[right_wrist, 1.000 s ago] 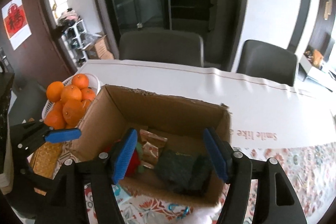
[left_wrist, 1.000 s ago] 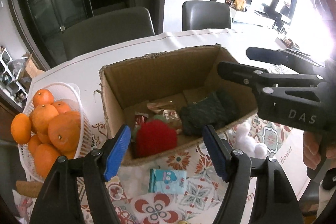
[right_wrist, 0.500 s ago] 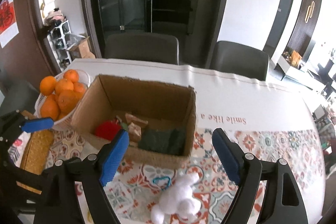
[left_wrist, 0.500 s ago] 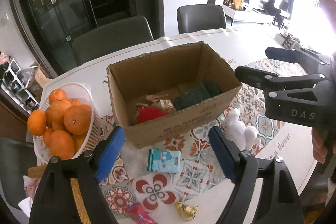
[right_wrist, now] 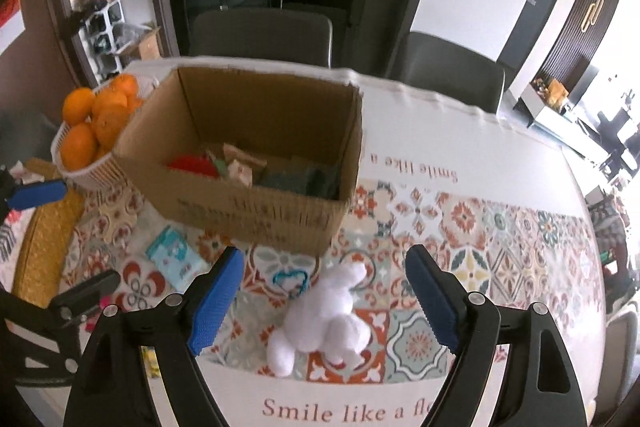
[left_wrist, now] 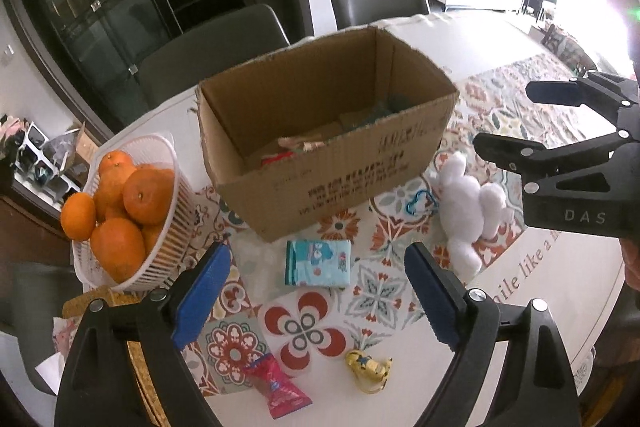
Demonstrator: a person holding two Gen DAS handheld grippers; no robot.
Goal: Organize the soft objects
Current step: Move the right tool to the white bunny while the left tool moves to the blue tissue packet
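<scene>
An open cardboard box [left_wrist: 344,163] [right_wrist: 256,211] stands on the patterned table and holds a red soft thing [right_wrist: 192,163], a dark green cloth [right_wrist: 304,179] and wrappers. A white plush rabbit [left_wrist: 468,207] [right_wrist: 324,319] lies in front of the box's right corner. A light blue tissue pack [left_wrist: 318,263] [right_wrist: 174,259] lies in front of the box. My left gripper [left_wrist: 316,299] is open and empty above the tissue pack. My right gripper [right_wrist: 320,295] is open and empty above the rabbit; it also shows in the left wrist view [left_wrist: 520,123].
A white basket of oranges [left_wrist: 132,211] [right_wrist: 92,131] stands left of the box. A blue clip [right_wrist: 292,281], a red packet [left_wrist: 276,391] and a small yellow toy [left_wrist: 368,367] lie on the cloth. Grey chairs [right_wrist: 260,31] stand behind the table.
Both grippers have pulled back and up from over the box toward the table's near edge. The rabbit, tissue pack and small items have come into view.
</scene>
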